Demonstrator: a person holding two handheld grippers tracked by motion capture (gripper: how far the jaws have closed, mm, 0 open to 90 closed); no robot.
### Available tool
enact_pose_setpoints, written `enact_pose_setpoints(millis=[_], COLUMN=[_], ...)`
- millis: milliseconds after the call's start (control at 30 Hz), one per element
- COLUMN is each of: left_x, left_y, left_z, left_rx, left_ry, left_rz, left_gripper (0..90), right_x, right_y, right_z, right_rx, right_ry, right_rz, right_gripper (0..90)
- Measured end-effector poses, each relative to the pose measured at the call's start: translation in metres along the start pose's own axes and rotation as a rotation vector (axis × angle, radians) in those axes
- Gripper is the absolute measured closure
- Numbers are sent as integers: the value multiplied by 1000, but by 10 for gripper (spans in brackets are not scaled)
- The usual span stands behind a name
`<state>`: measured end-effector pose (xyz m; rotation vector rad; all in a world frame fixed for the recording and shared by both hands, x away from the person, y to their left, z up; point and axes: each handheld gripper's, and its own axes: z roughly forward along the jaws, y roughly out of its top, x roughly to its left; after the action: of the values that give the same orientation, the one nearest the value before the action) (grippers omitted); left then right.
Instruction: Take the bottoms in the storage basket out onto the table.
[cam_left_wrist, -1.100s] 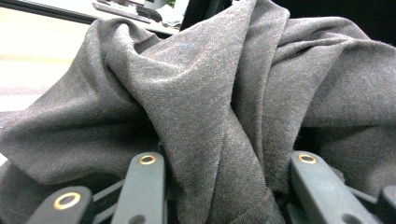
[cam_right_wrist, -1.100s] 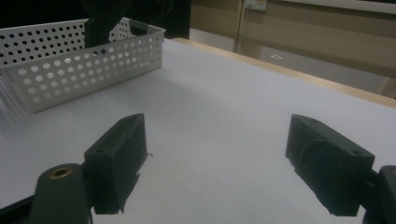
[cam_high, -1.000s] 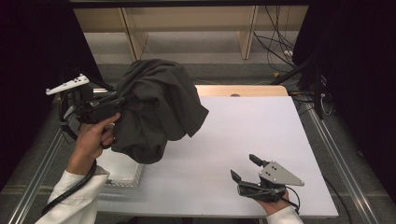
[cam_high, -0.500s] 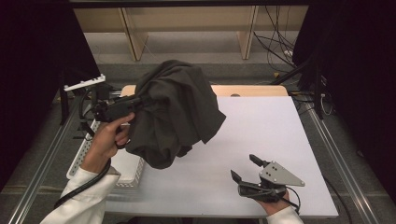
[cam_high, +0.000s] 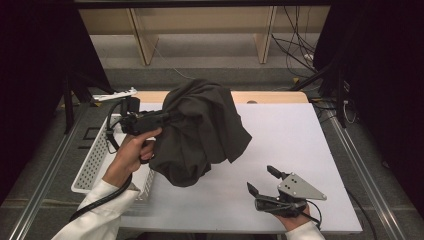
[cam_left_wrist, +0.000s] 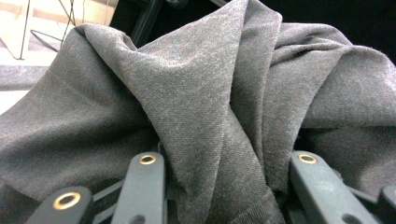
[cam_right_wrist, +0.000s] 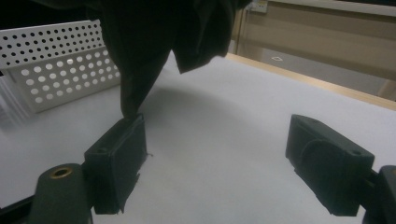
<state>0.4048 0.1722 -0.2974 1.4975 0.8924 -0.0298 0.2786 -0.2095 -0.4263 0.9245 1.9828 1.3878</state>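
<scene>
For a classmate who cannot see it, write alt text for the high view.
The left gripper holds a bunched dark grey cloth in the air above a white table, beside a white perforated basket. Near the front edge, the right gripper rests open and empty on the table.

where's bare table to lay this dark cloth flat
The white table lies bare from the hanging dark grey cloth across to its right edge, and back to the wooden strip. It is crowded at the left by the perforated white basket, and near front by the open right gripper.
</scene>
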Motion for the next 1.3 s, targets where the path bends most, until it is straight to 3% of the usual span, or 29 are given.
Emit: enact_pose_setpoints(millis=[100,267,533,633,867,1067,1300], left_x=[5,14,18,21,26,32,31], left_y=[-5,-8,-17,-23,-39,-46,-60], left_z=[9,25,62,75,96,104,118], left_rx=[7,10,48,72,126,136,163], left_ry=[14,-6,-31,-15,64,65,87], left_rz=[-14,-64,-80,-92,-59,-87,-80], left_gripper=[623,624,623,622,617,609,580], right_x=[0,0,0,-1,-4,-5,-3], right_y=[0,0,0,0,0,-1,0], right_z=[1,1,-1,-2,-5,-4,-4], right_rx=[-3,-1,-2,-8,-8,-14,-12], right_ry=[2,2,2,1,-8,-7,-6], right_rz=[2,-2,6,-1,6,7,6], right_gripper=[212,213,212,212,212,212,212])
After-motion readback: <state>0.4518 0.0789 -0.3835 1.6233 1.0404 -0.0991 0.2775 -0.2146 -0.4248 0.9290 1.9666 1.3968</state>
